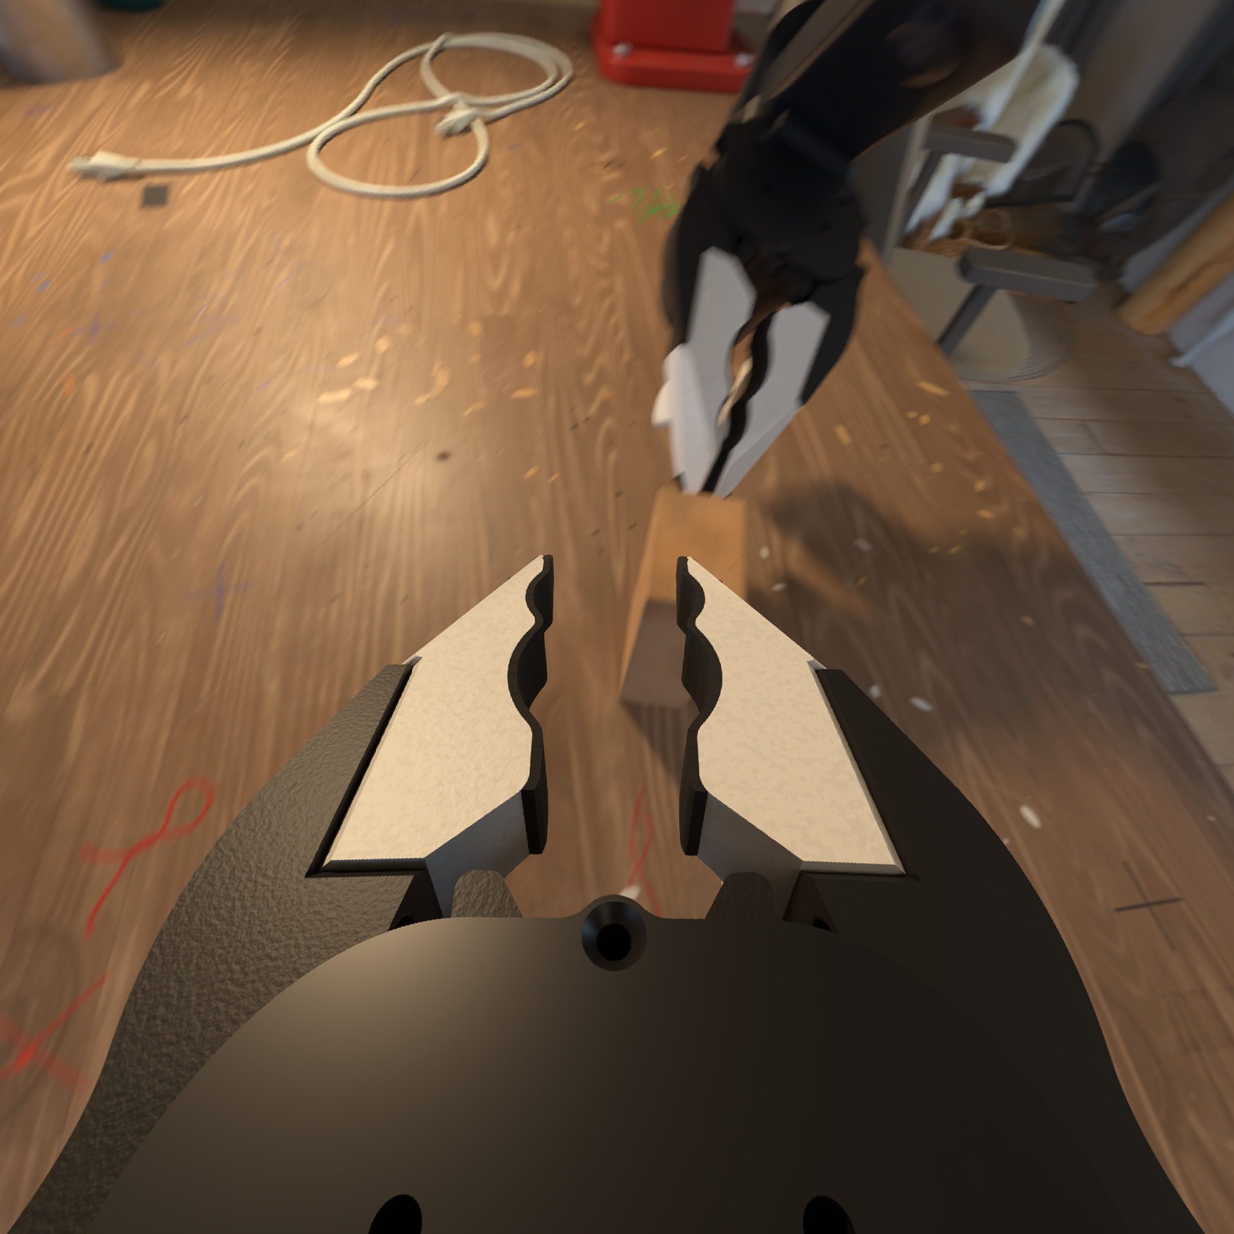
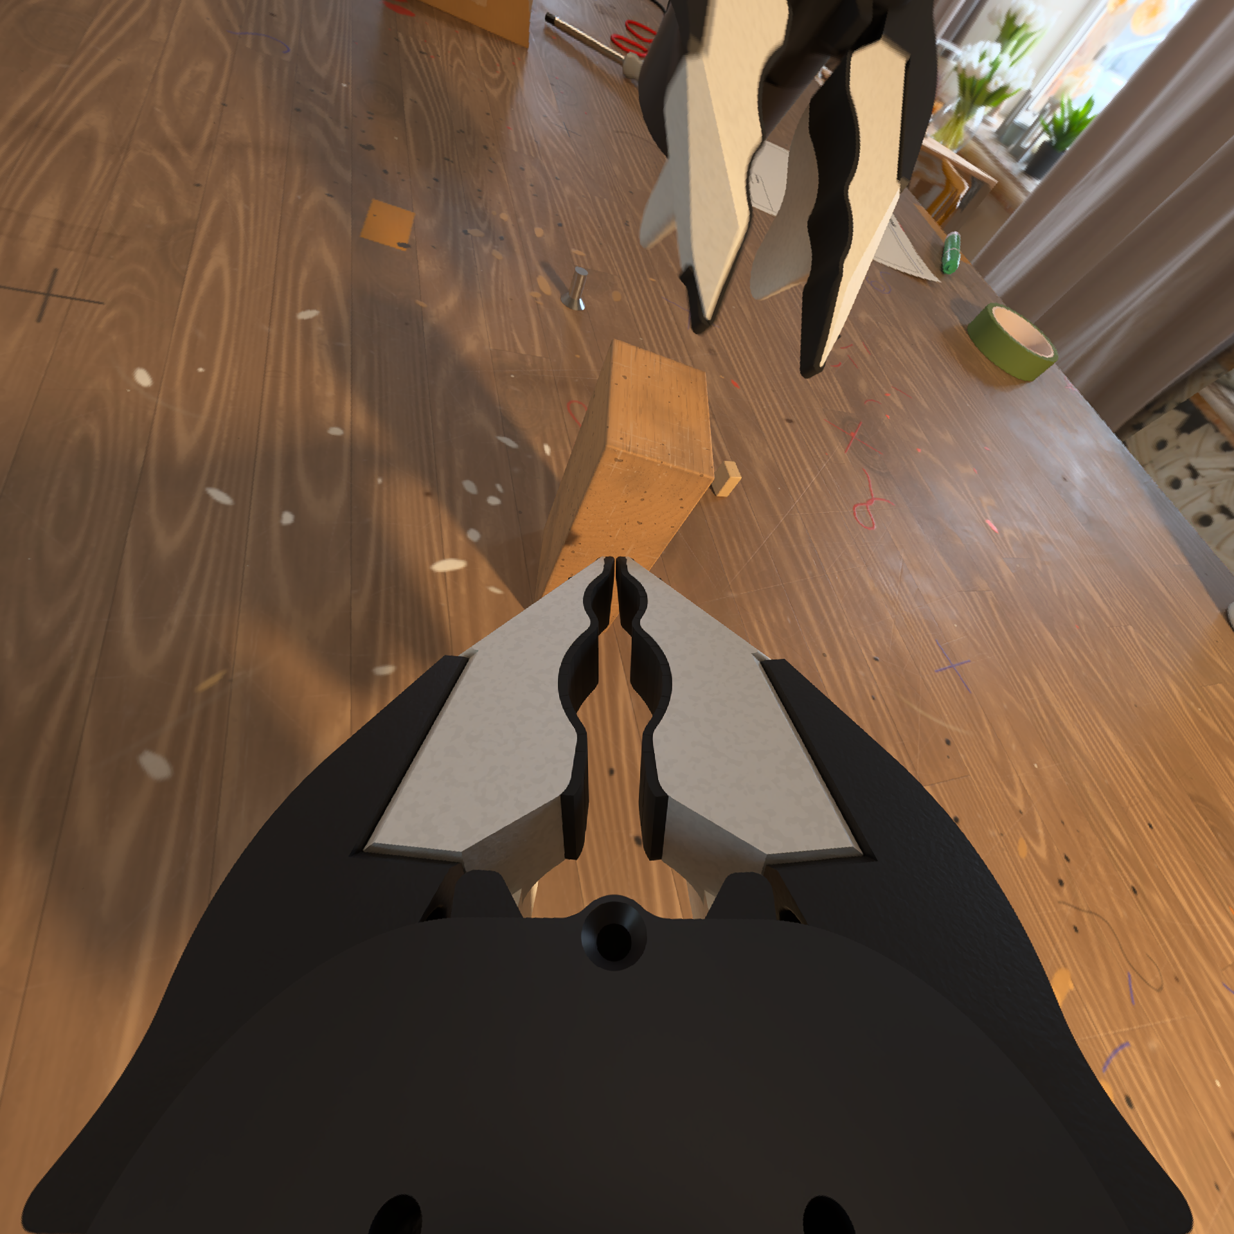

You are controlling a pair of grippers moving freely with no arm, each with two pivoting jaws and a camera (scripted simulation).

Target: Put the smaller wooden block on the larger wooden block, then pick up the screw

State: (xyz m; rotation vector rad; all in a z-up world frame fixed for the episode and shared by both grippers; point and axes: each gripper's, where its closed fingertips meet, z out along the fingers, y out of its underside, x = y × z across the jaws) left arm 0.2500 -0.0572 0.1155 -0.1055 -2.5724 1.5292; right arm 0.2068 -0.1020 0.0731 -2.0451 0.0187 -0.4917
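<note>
The larger wooden block (image 2: 641, 454) lies on the wooden bench; it also shows in the left wrist view (image 1: 694, 567). A small tan wooden block (image 2: 726, 478) rests on the bench against the larger block's right side. The screw (image 2: 575, 287) stands head-up on the bench beyond the larger block. My right gripper (image 2: 614, 561) is shut and empty, its tips at the larger block's near end; it also shows in the left wrist view (image 1: 708, 484). My left gripper (image 1: 614, 561) is open and empty, hovering above the larger block's other end (image 2: 754, 344).
A green tape roll (image 2: 1011, 340), a green marker (image 2: 951, 252) and paper (image 2: 901, 257) lie at the right. An orange square (image 2: 387, 224) lies at the left. Red scissors (image 2: 631, 37) and a metal rod (image 2: 587, 37) lie far back. A white rope (image 1: 400, 120) and a red object (image 1: 668, 47) lie beyond. The bench edge (image 1: 1001, 534) runs along the right.
</note>
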